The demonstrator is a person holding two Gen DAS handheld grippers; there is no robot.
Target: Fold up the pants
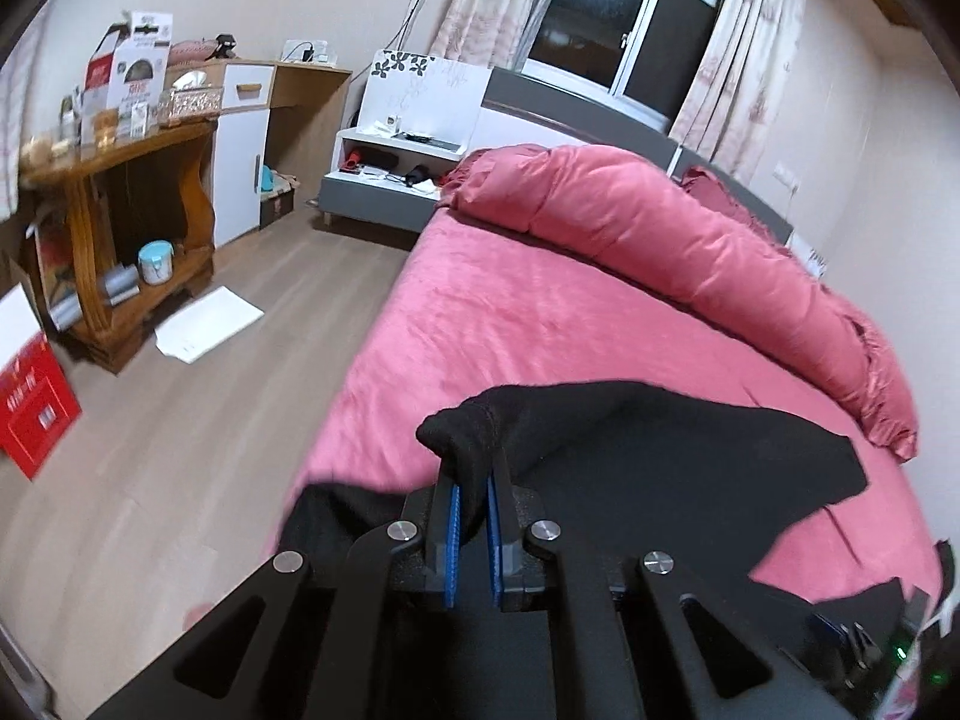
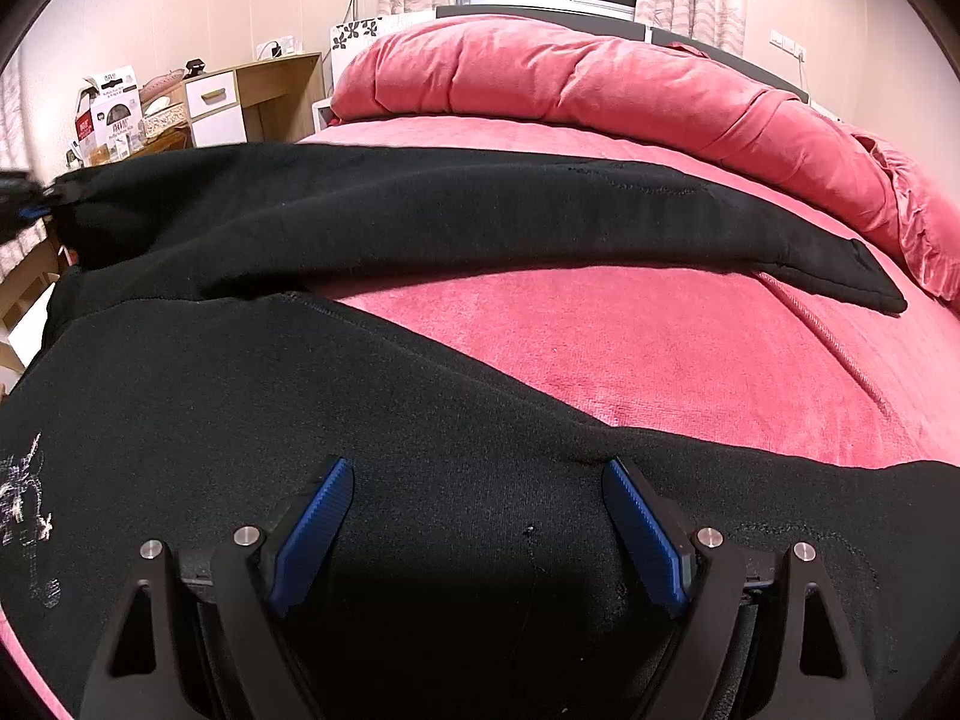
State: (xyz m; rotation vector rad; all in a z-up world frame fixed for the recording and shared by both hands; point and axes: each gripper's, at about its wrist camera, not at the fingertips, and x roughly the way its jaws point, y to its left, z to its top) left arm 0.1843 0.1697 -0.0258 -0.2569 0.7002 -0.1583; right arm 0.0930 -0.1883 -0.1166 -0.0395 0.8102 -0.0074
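The left gripper [image 1: 474,480] is clamping a bunched fold of the black knit pants [image 1: 630,450]. The right gripper [image 2: 477,474] is hovering with jaws wide apart, the pants' near fabric lying under and between them on the pink bed sheet [image 2: 630,348].

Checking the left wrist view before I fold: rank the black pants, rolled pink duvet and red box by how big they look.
1. Rolled pink duvet
2. Black pants, though nearness makes this order unsure
3. Red box, clearly smallest

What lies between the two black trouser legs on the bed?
Only bare pink bedsheet separates the far leg from the near leg of the black pants; the right wrist view shows it.
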